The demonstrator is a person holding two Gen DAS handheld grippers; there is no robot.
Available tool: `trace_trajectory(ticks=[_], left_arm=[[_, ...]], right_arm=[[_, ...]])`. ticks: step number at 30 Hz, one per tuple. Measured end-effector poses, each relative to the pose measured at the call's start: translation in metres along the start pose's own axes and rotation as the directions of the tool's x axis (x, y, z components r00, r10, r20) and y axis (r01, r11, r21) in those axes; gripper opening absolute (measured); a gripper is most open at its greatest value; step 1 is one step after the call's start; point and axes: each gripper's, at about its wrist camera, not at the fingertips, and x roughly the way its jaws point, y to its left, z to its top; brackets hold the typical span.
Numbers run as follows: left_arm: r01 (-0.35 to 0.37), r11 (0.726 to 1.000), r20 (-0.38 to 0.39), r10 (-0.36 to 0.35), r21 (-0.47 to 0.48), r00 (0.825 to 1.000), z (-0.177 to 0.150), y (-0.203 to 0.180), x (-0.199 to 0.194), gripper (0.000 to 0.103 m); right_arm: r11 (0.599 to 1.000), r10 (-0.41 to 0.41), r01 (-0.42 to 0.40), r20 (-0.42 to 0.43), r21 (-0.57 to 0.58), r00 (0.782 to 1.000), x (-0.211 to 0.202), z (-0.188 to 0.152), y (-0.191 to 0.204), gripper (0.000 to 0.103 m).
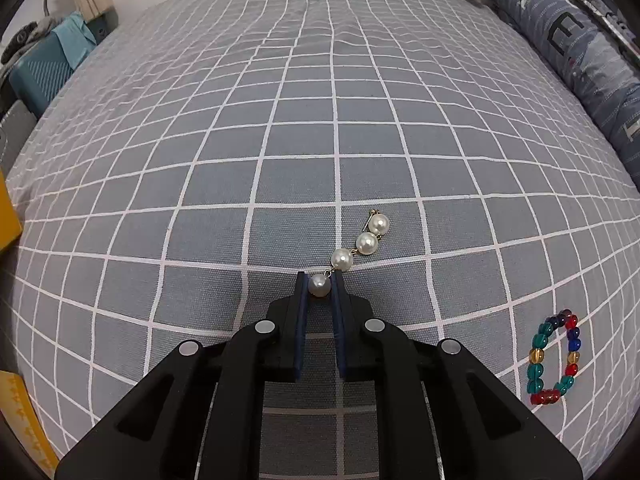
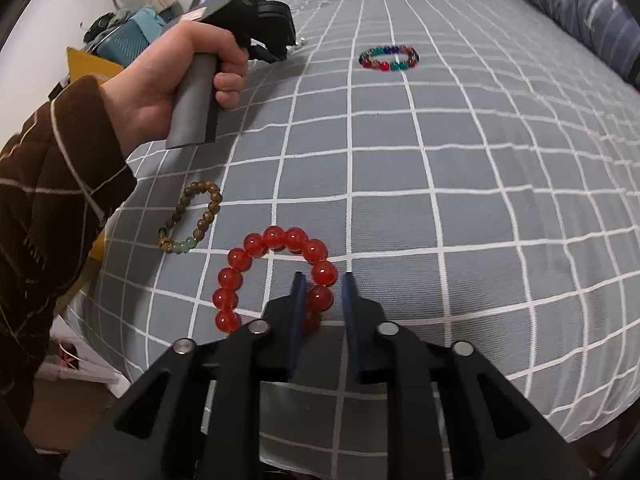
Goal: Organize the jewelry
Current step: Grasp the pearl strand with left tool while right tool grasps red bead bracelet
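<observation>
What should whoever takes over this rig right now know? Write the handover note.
Left claw: shut on the end bead of the pearl strand; the other pearls lie on the checked bedspread.
Right claw: open, straddling one side of the red bead bracelet, not yet gripped.
Multicolour bracelet lies farther up the bed; brown wooden bracelet sits left of the red one.
Done: nothing visibly sorted. Left: all four pieces; no jewelry holder is in view.

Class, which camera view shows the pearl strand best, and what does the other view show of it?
The left wrist view: the pearl strand lies centred, its nearest pearl pinched in the left tongs. The right wrist view shows almost nothing of it, hidden beyond those tongs.
</observation>
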Motion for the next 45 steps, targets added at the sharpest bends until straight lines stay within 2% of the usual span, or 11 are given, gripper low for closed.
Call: trace_trajectory(ticks=[3, 4, 27, 39, 45], left_arm=[[-0.006, 1.0, 0.006, 0.006, 0.01, 1.0, -0.002, -0.002, -0.003, 0.011], [-0.006, 1.0, 0.007, 0.006, 0.012, 1.0, -0.003, -0.002, -0.004, 0.011], [0.018, 1.0, 0.002, -0.018, -0.015, 1.0, -0.004, 0.005, -0.031, 0.01], [0.1, 0.995, -0.003, -0.1, 0.016, 0.995, -0.008, -0.002, -0.068, 0.01], [0.113, 0.993, -0.005, -0.113, 0.035, 0.994, -0.018, -0.001, -0.086, 0.011]], right_arm=[[1.0, -0.01, 0.01, 0.001, -0.007, 1.0, 0.005, 0.0, 0.002, 0.017], [1.0, -0.019, 0.019, 0.006, -0.013, 1.0, 0.005, 0.0, 0.003, 0.013], [0.999, -0.039, 0.041, 0.076, -0.028, 0.996, -0.019, 0.002, 0.012, 0.013], [0.997, -0.051, 0.058, 0.126, -0.053, 0.991, -0.038, 0.007, 0.022, 0.013], [0.995, -0.054, 0.065, 0.148, -0.07, 0.987, -0.047, 0.009, 0.031, 0.013]])
